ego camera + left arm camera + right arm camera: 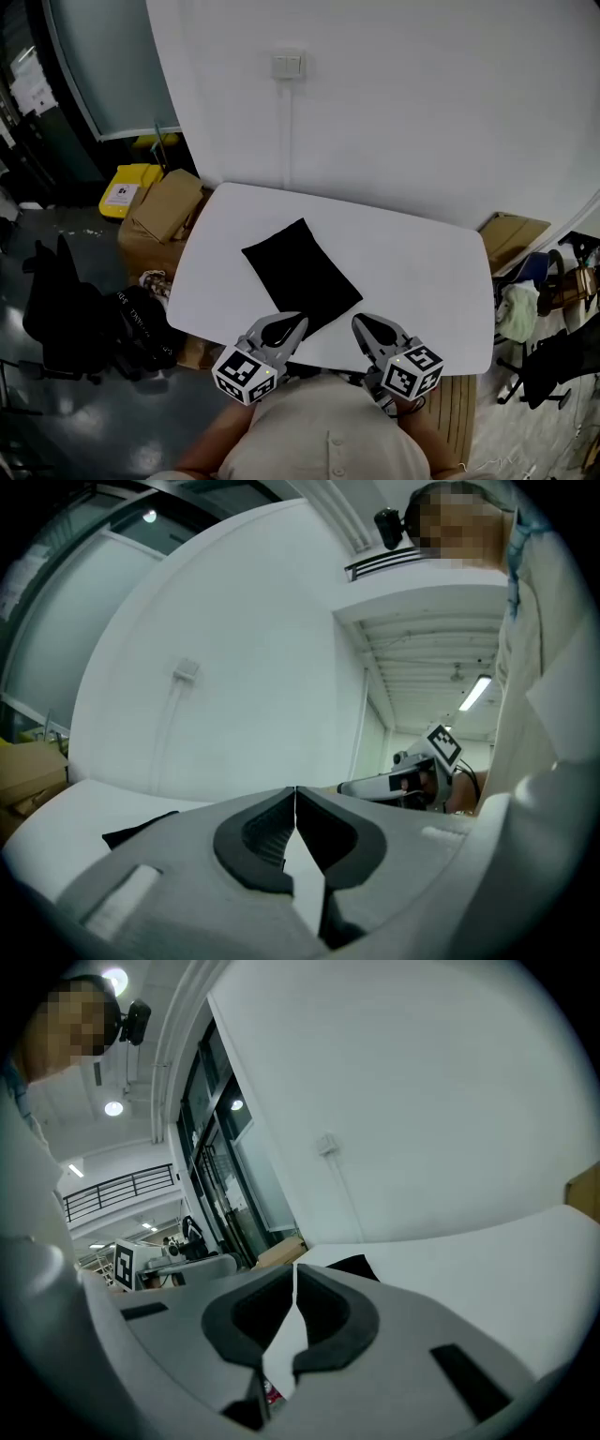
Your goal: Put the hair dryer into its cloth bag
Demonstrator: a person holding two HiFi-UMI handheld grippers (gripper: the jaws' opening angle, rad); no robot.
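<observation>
Grey claws are hanging over the near edge of the white table: our left claw and our right claw. We are holding both pinched shut, with nothing between the jaws. Just past the left claw, the black cloth bag is lying on the table, left of the middle. A white wall is standing behind the far edge.

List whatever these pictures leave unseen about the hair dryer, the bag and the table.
- Hair dryer: in no view. The opaque black cloth bag may hold it; cannot tell.
- Bag's opening: head view, fabric too dark to find it.
- Bag's near corner: head view, partly behind the shut left gripper.
- Table, near edge: head view, covered by the person's torso and the shut right gripper.
</observation>
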